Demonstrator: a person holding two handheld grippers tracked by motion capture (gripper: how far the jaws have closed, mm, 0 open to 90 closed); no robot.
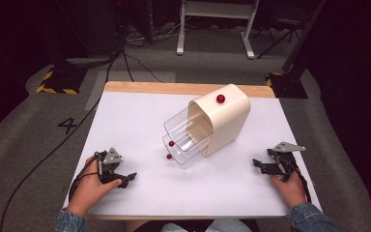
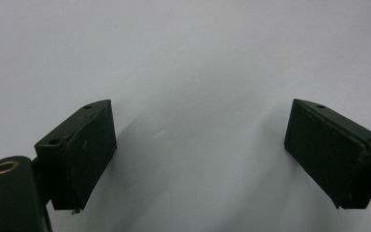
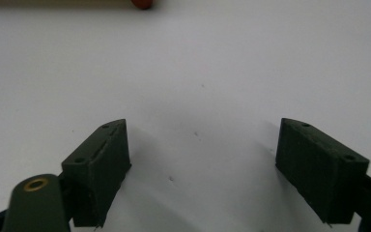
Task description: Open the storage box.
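High view: cream drawer box, 2 clear drawers out; both hand-held grippers spread.

The table wore a smooth, matt white sheet, with bare pale wood along its far edge. On it the drawer unit had a cream plastic shell with a soft sheen, and its two drawers looked like clear glossy plastic with shiny red knobs. Each tool's pads looked matt black and slightly scuffed.
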